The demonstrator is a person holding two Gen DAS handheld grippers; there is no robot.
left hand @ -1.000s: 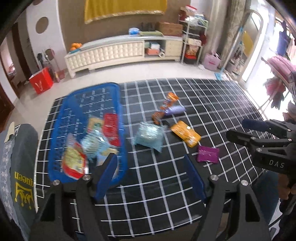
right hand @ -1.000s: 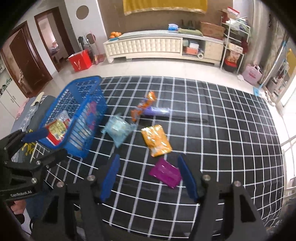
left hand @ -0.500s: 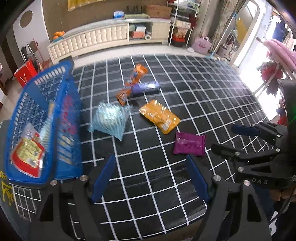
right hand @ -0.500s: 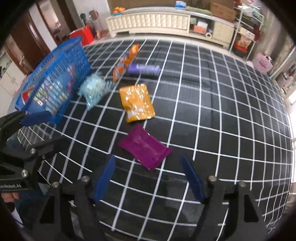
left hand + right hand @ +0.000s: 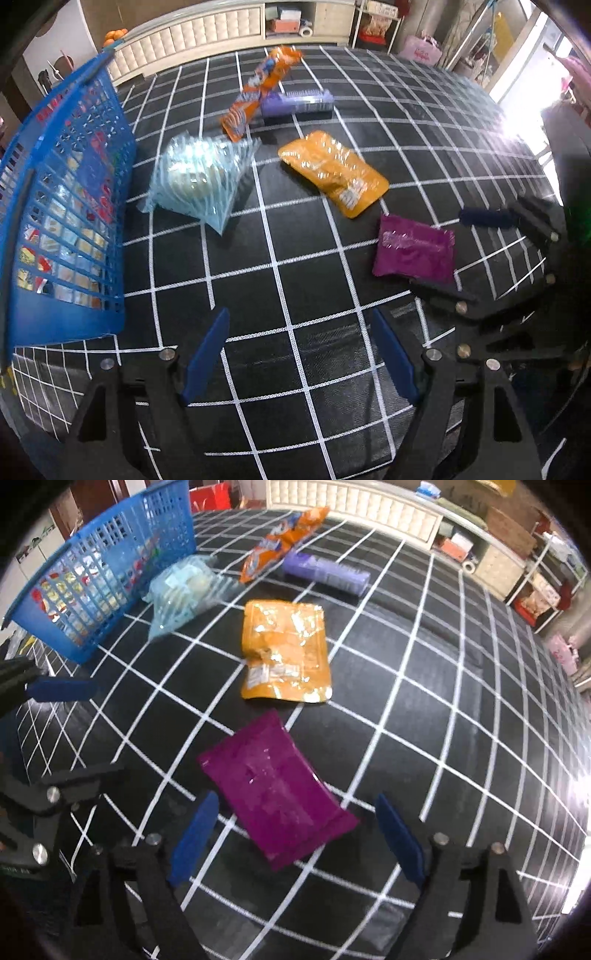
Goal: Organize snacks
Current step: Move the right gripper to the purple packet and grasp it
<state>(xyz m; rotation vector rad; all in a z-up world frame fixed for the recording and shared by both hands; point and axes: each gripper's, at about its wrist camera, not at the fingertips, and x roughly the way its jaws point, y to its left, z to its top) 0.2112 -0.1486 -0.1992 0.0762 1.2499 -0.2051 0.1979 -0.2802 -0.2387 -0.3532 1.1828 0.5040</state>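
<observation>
The right hand-held gripper (image 5: 295, 838) hangs over the near end of the purple packet (image 5: 273, 794), its jaws opening and its pads clear of the wrapper, while the left hand-held gripper (image 5: 301, 354) stands spread and empty above the black grid tabletop (image 5: 295, 280). Farther off lie the orange pouch (image 5: 284, 650), pale blue bag (image 5: 184, 590), lilac tube (image 5: 327, 572) and orange wrapper (image 5: 284, 539), with the blue basket (image 5: 92, 572) of snacks at the left.

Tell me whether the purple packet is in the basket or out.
Out: the purple packet lies flat on the checked cloth, apart from the blue basket.
</observation>
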